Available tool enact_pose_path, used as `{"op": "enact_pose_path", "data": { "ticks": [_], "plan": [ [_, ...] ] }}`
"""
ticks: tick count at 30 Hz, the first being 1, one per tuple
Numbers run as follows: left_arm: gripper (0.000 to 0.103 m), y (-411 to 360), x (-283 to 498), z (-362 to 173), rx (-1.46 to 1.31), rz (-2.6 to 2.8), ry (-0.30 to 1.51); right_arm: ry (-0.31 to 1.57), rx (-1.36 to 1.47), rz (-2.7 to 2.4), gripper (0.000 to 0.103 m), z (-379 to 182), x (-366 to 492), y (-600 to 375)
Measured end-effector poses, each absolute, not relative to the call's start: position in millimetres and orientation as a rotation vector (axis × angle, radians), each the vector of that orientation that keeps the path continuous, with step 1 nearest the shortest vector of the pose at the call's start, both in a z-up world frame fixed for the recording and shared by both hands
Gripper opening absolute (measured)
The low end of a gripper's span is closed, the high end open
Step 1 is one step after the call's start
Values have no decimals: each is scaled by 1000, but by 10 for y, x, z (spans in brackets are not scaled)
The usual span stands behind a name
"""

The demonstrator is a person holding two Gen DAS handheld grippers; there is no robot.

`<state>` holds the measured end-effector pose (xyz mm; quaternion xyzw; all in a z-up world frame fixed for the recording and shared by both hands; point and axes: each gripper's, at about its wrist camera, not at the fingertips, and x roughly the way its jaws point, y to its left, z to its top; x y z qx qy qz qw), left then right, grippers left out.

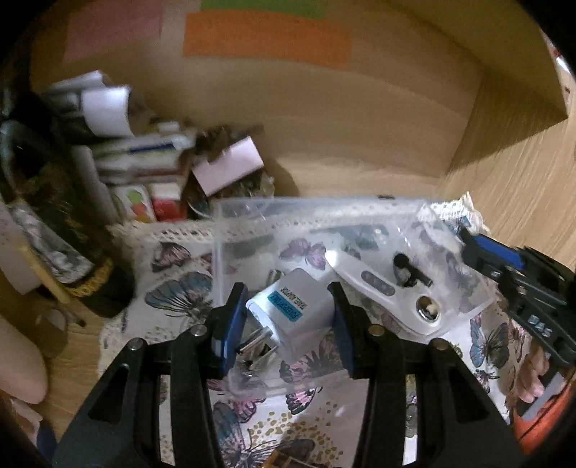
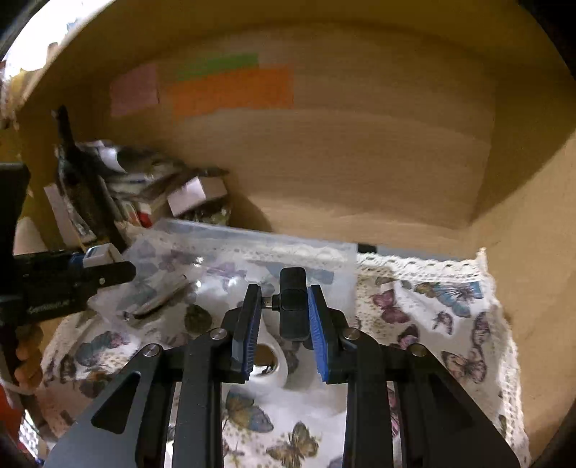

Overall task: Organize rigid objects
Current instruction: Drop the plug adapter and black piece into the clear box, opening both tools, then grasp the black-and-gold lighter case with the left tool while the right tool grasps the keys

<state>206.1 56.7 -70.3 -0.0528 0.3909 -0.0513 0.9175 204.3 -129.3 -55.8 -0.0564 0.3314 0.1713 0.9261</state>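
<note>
Background stuff: butterfly-print cloth with a lace edge covers the wooden counter, lower half of both views. Back wall is a wood panel with sticky notes in the upper left: an orange note, a pink note left of it, and a green note just above the orange. Left side of the frame has a messy pile of boxes, blurry, with a pale pink box tilted on its right edge. A dark bag stands at far left.
</note>
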Motion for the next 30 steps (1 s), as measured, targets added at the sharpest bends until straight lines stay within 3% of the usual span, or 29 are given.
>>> {"op": "enact_pose_path", "data": {
  "ticks": [12,18,22,24,27,30],
  "plan": [
    [48,346,2152,-844,-6,-122,827,776,-129,365,25,-853,2273,-1196],
    [63,351,1956,-616,12,-109,747,693,-123,394,43,-600,2047,-1243],
    [89,386,1724,-449,28,-73,677,632,-141,416,52,-446,1804,-1234],
    [95,404,1590,-410,39,-56,657,615,-143,433,59,-412,1691,-1231],
    [99,427,1430,-448,56,-31,662,606,-151,444,64,-426,1526,-1230],
    [100,478,1290,-603,49,-21,718,611,-143,446,77,-503,1374,-1251]
  ]
}}
